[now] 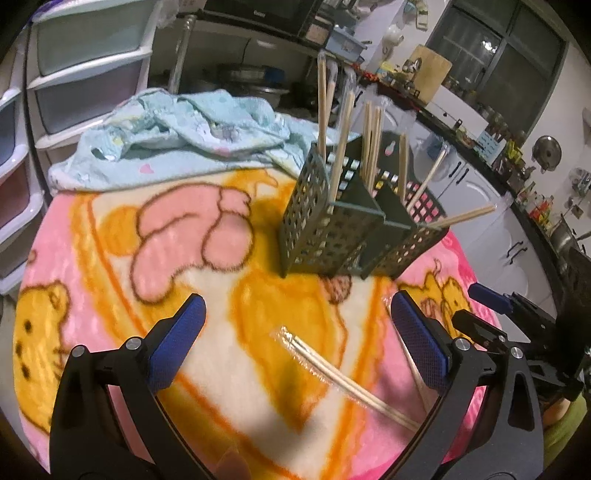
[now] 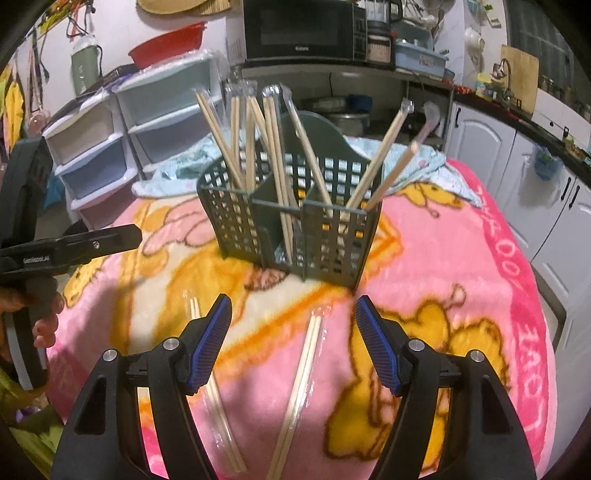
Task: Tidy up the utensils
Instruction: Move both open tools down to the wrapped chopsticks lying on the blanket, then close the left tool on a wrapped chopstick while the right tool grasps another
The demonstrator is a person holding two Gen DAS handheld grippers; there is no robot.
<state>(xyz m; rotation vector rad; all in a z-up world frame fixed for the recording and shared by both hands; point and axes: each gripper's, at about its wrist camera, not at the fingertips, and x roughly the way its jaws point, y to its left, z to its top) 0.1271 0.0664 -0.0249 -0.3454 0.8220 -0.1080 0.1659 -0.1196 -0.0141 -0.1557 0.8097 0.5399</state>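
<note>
A dark green slotted utensil caddy (image 1: pixel 332 225) (image 2: pixel 291 221) stands on a pink and yellow cartoon blanket (image 1: pixel 110 258) (image 2: pixel 443 277), with several wrapped chopstick pairs upright in its compartments. Two more wrapped chopstick pairs lie flat on the blanket. One pair (image 1: pixel 347 380) lies between the fingers of my left gripper (image 1: pixel 299 343), which is open and above it. The other pair (image 2: pixel 299 384) lies between the fingers of my right gripper (image 2: pixel 293 343), also open and above it. A second flat pair (image 2: pixel 218 391) passes under the right gripper's left finger.
A crumpled light blue cloth (image 1: pixel 177 133) lies on the blanket behind the caddy. Plastic drawer units (image 2: pixel 110 147) stand at the left, a microwave (image 2: pixel 303 29) on a shelf behind, white cabinets (image 2: pixel 535 206) at the right. A hand holds the other gripper (image 2: pixel 44 251).
</note>
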